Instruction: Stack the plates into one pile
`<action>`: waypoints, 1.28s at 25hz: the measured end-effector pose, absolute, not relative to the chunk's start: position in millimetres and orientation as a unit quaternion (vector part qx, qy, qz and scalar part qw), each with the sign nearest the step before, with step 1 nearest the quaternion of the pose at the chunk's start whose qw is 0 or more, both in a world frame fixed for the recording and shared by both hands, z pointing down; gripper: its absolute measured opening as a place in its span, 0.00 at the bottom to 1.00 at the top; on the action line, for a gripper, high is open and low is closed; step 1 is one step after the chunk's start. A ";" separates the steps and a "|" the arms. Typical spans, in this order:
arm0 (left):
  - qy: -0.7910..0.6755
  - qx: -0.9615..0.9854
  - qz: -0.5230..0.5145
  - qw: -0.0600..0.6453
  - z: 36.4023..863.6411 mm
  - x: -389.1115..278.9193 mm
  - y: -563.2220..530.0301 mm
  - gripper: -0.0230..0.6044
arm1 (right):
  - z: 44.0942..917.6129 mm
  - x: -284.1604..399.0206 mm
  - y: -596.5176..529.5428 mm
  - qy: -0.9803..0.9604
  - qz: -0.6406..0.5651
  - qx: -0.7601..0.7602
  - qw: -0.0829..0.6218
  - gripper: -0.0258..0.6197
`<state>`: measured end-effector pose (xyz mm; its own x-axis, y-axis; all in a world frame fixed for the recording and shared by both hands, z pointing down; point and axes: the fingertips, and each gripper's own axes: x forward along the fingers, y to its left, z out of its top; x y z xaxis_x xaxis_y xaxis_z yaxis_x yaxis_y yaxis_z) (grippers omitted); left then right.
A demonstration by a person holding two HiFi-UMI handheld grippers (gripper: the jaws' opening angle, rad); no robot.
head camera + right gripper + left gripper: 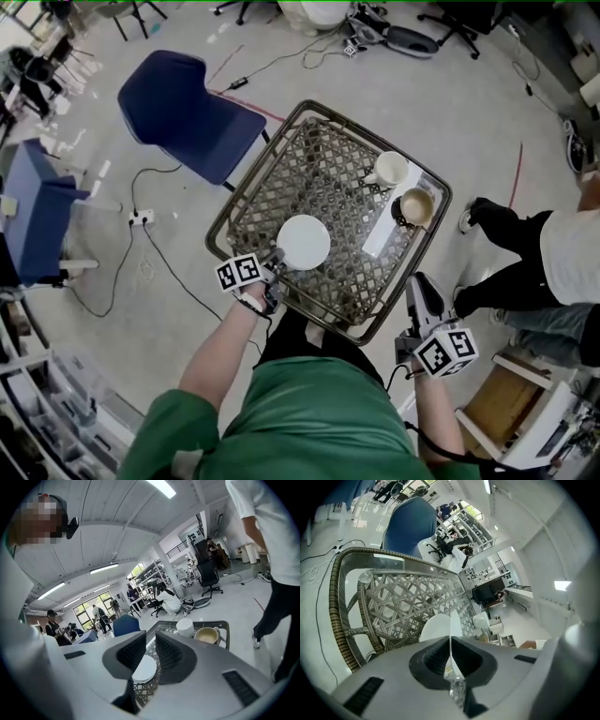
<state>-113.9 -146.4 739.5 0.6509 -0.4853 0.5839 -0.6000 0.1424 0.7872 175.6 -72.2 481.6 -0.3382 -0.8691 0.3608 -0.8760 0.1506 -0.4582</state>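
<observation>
**Head view.** One round white plate [303, 242] lies near the middle of the square woven wicker table [239, 192], toward its 7 o'clock edge. The left gripper [275, 265] has the plate's near rim at about 8 o'clock. A white cup [391, 169] and a tan bowl [417, 207] stand in the table's 2 o'clock corner, just beside each other. A flat white rectangular piece [382, 234] lies at the bowl's 7 o'clock. The right gripper [419, 281] hangs off the table's 4 o'clock edge, touching nothing. No pile is visible, so in my judgement the stacking is barely begun. Whether a second plate sits under the cup or bowl cannot be told.

**Left gripper view.** The left gripper [450, 641] is clenched on the thin edge of the round white plate [436, 627], which runs away from the jaws toward 12 o'clock. The wicker rim [335, 588] curves round at 9 o'clock.

**Right gripper view.** The right gripper [150, 651] stands released, its jaws apart with nothing between them. The plate [144, 668] shows beyond the gap; the cup [185, 626] and bowl [207, 634] are at 1 o'clock.

**Writing.** No brand, label or legible text is found; the gripper cubes carry only black-and-white square markers.
</observation>
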 end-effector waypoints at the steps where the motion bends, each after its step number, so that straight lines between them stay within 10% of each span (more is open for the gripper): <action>1: -0.419 0.650 0.051 0.632 744.3 -113.4 -144.9 0.09 | 481.7 176.1 -70.5 -0.758 0.307 0.575 0.006 0.16; 14: -0.474 0.628 0.157 0.597 780.4 -121.0 -135.3 0.10 | 481.2 184.1 -57.5 -0.756 0.305 0.579 0.002 0.16; 19: -0.473 0.650 0.169 0.570 763.2 -120.2 -140.1 0.24 | 475.0 187.5 -56.4 -0.757 0.301 0.581 0.003 0.16; 32: -0.436 0.823 0.140 0.337 569.9 -79.0 -209.7 0.24 | 432.7 184.8 -87.5 -0.776 0.224 0.590 0.021 0.16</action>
